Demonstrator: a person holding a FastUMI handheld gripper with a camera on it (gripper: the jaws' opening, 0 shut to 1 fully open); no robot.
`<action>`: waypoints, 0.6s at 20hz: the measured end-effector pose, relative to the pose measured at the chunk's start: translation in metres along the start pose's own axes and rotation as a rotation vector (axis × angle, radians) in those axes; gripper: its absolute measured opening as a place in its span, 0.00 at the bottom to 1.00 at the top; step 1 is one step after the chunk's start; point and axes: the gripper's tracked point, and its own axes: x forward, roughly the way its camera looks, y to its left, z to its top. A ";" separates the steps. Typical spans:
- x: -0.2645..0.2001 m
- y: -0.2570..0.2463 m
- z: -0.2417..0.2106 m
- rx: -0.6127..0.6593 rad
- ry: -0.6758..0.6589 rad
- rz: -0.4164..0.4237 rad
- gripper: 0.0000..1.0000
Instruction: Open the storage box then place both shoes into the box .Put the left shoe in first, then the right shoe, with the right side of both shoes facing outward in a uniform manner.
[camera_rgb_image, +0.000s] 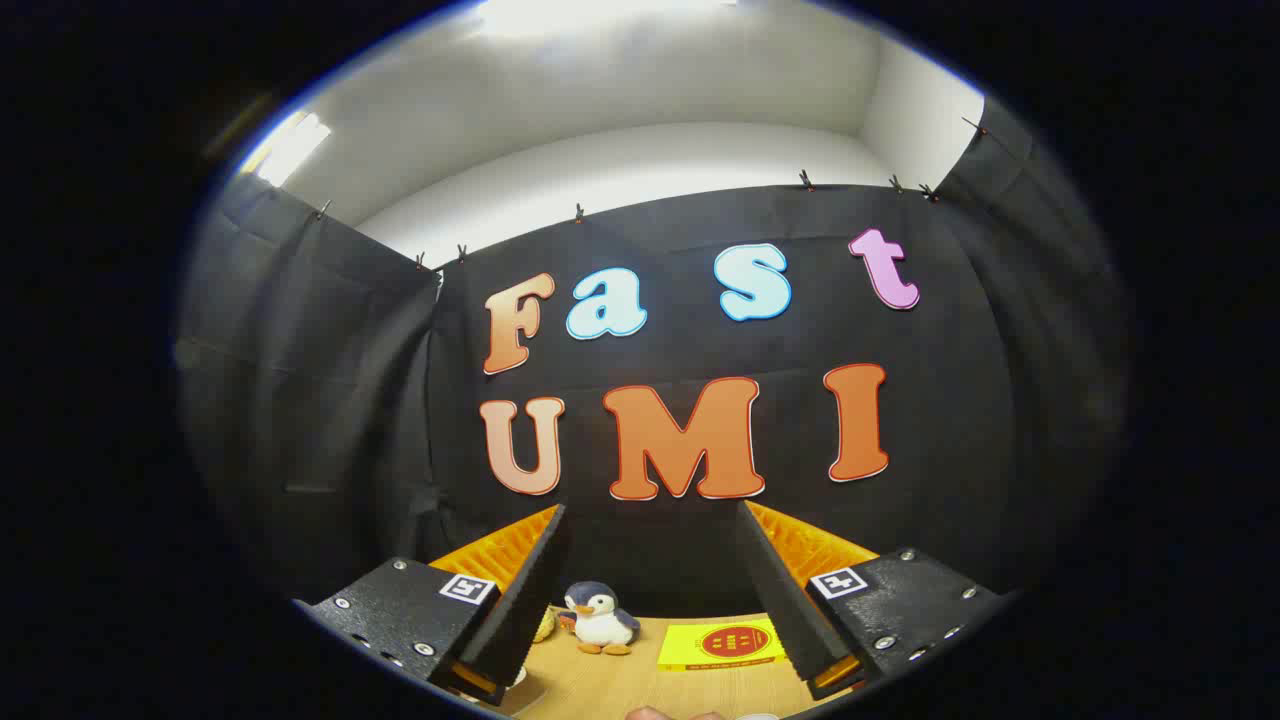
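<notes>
hand-held gripper raised, fingers spread wide apart, holding nothing

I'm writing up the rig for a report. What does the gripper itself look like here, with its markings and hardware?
The gripper has two long wedge-shaped fingers that stand wide apart, with nothing between them. Each is fixed to a dark, textured block with silver screws. Each block carries a small square black-and-white marker. Behind the fingers show ribbed orange panels.

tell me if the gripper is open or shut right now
Open. The gripper has its two fingers spread wide with nothing between them; a toy penguin and a yellow card on the wooden table show through the gap.
</notes>
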 end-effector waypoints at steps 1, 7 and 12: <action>0.000 0.002 -0.001 0.008 0.006 0.002 0.99; 0.003 0.011 -0.004 0.007 0.014 0.012 0.99; 0.004 0.018 -0.011 0.002 0.023 0.032 0.99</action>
